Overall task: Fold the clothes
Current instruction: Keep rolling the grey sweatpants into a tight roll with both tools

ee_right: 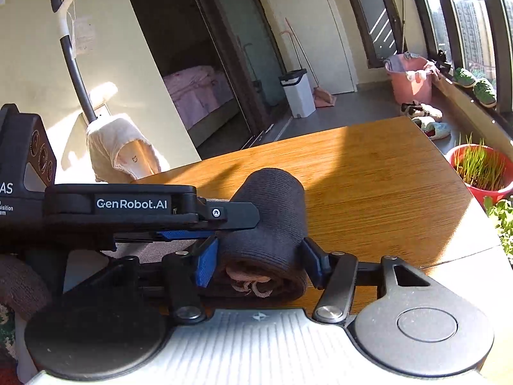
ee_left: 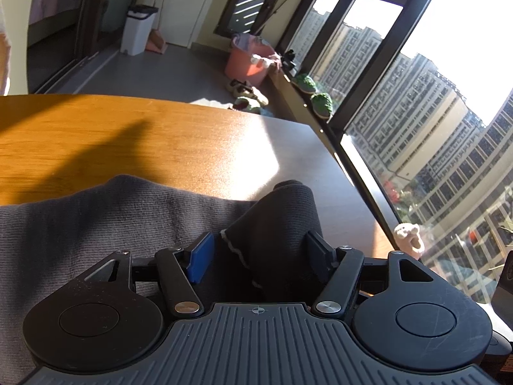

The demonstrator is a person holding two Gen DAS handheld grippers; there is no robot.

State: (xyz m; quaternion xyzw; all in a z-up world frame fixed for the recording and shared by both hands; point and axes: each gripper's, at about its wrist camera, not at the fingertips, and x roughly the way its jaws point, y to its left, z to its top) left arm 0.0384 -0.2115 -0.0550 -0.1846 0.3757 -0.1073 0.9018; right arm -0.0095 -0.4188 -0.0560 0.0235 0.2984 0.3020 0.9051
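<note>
Pink bucket [ee_right: 408,83] (laundry [ee_right: 416,73] inside)

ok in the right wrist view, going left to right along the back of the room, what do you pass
mop handle → bed with pink bedding → white bin → pink bucket → green shoes on the sill

Left gripper [ee_left: 261,252]: black linkage arms, silver pivot screws, two round black discs flanking ribbed dark plate with crosshair mark; blue pad [ee_left: 201,256] on one finger. Right gripper [ee_right: 259,261]: same build, blue pads; beside it, black housing lettered "GenRobot.AI" [ee_right: 131,204].
</note>
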